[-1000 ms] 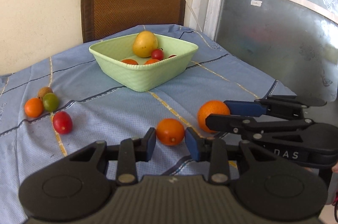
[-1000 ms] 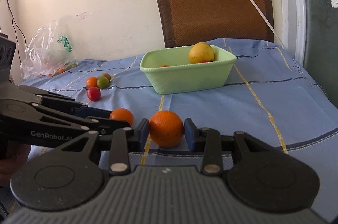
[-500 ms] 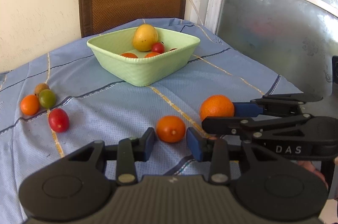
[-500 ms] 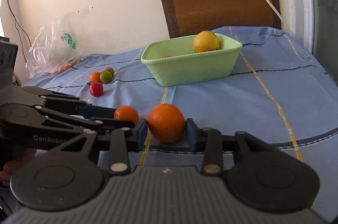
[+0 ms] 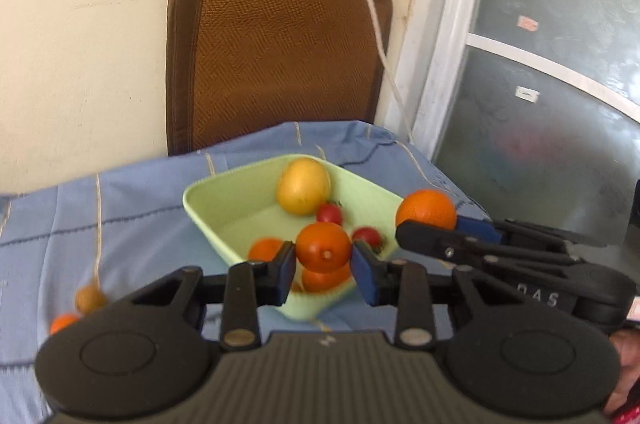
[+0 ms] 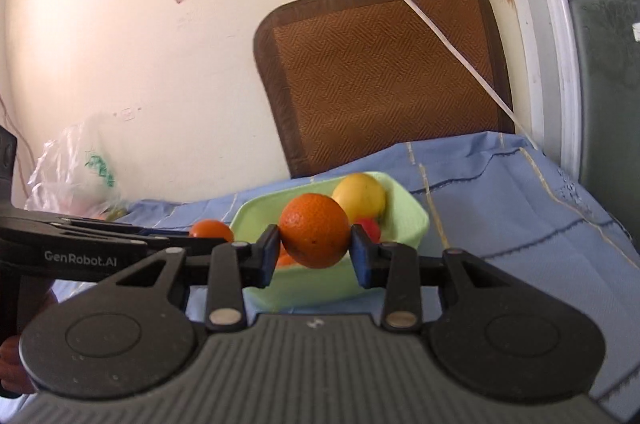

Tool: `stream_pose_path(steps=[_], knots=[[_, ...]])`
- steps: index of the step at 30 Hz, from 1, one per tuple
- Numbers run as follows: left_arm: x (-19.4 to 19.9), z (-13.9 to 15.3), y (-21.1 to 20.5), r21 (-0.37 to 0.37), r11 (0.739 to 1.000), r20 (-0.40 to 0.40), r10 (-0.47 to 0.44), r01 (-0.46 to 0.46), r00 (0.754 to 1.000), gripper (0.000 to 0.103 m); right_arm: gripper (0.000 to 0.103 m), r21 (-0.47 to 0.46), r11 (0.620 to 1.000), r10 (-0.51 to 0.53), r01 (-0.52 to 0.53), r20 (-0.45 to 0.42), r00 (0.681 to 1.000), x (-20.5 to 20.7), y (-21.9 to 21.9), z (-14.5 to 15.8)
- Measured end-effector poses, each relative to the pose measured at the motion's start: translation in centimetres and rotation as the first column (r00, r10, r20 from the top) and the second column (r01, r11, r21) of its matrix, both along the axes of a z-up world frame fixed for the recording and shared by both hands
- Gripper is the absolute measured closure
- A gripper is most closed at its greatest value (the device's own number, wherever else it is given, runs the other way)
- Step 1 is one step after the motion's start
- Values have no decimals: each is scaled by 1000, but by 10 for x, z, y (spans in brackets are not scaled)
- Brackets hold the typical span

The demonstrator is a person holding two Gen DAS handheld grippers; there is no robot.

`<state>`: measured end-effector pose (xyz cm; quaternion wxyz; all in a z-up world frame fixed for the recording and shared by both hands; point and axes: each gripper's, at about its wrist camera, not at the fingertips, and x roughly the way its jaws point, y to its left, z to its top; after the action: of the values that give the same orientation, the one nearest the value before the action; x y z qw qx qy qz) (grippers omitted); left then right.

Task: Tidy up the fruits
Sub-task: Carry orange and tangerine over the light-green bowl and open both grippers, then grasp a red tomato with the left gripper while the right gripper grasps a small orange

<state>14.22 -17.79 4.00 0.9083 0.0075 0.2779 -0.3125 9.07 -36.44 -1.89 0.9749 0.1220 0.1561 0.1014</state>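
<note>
My left gripper [image 5: 323, 258] has a small orange [image 5: 323, 248] between its blue pads, which are closing on it; it hangs above the near part of the pale green bowl [image 5: 208, 208]. My right gripper [image 6: 314, 252] carries a larger orange [image 6: 314, 230] the same way, jaws closing on it, above the bowl's [image 6: 408, 224] near edge. In the left wrist view that larger orange [image 5: 426, 208] hangs by the bowl's right corner. The bowl holds a yellow fruit [image 5: 304, 186], red tomatoes [image 5: 330, 214] and orange fruits [image 5: 266, 250].
A brown chair back [image 5: 272, 48] stands behind the blue-clothed table [image 5: 120, 208], with a white cord [image 5: 376, 24] hanging from a power strip. Two small fruits [image 5: 91, 298] lie at the left on the cloth. A plastic bag [image 6: 76, 176] sits far left; a frosted glass door [image 5: 540, 104] is at the right.
Both grippers have lifted their oranges off the cloth and carried them forward to the green bowl, which now sits just beneath and behind them.
</note>
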Motion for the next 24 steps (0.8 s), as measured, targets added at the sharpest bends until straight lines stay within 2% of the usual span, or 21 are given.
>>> stream_pose_path(steps=[7,9,11,12,15,20,24], knots=[[44,-13,-14,-12,999,-65,45,-46,997,73,61,-55,998,-16,14,-41,999,28,6,-13],[48,-17,-16,-22,999,-77,39,-41,996,68,60,-55,998,-21,19,-36,999,29,5,-16],[49,-20,-19,-19,999,-75,36,-37,997,67,52,-60,998,-23,22,-19,1000,28,6,-16],[49,-21,-19,-20,999,-78,36,-38,996,64,52,-74,997,-29,28,-12,1000,27,7,-16],[48,-19,-14,-26,999,-80,46,-48,996,64,52,-67,997,-37,37,-1,999,26,6,-17],[31,9,35,-125,985,-32,118,-121,993,64,52,-23,995,-93,94,49,995,16,-3,-14],[12,23,95,-161,959,-8,236,-234,972,64,52,29,989,-149,147,90,985,10,-12,-11]])
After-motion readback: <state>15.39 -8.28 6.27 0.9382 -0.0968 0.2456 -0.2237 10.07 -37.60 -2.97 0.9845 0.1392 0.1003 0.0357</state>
